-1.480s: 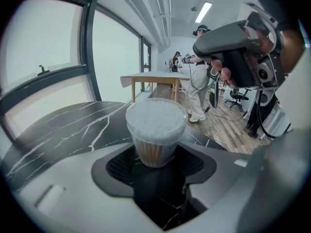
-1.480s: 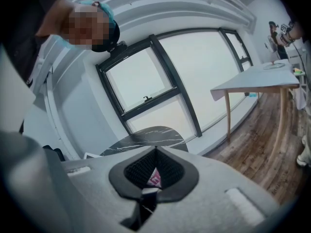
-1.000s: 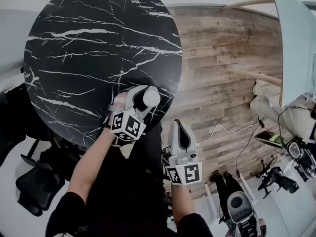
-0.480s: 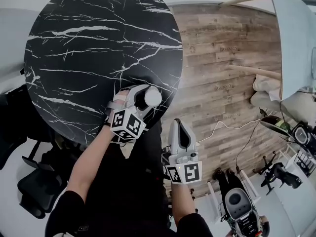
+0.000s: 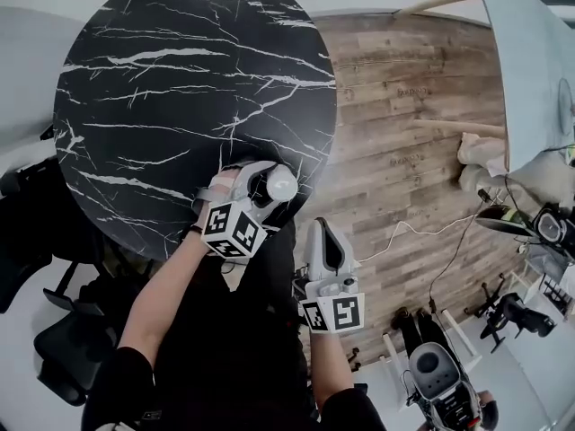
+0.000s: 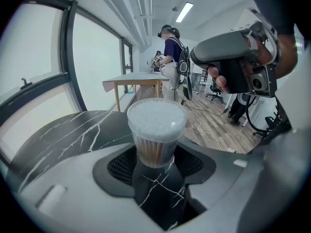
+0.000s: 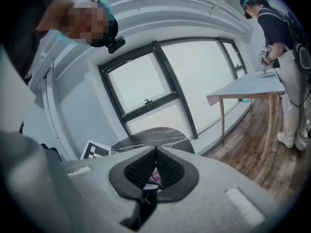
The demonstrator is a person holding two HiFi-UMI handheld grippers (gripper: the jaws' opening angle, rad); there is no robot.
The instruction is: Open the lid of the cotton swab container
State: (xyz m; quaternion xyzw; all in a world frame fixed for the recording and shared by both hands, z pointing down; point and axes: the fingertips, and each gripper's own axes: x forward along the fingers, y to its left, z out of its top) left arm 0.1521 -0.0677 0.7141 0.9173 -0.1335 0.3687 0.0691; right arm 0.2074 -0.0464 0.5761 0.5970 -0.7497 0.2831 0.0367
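Left gripper (image 5: 268,185) clamps the cotton swab container (image 6: 155,144) low on its wall, over the table's (image 5: 162,88) five-o'clock edge. It is probably light, slick, crushable plastic. Right gripper (image 5: 327,241), jaws together and empty, should pinch the lid (image 6: 156,114) rim gently.

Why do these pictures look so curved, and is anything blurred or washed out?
Head view: wide lens bends the wooden floor planks beside the round black marble table. Left gripper view: dark circular corners, windows washed white, clear plastic cotton swab container sharp. Right gripper view: same bend, bright window.
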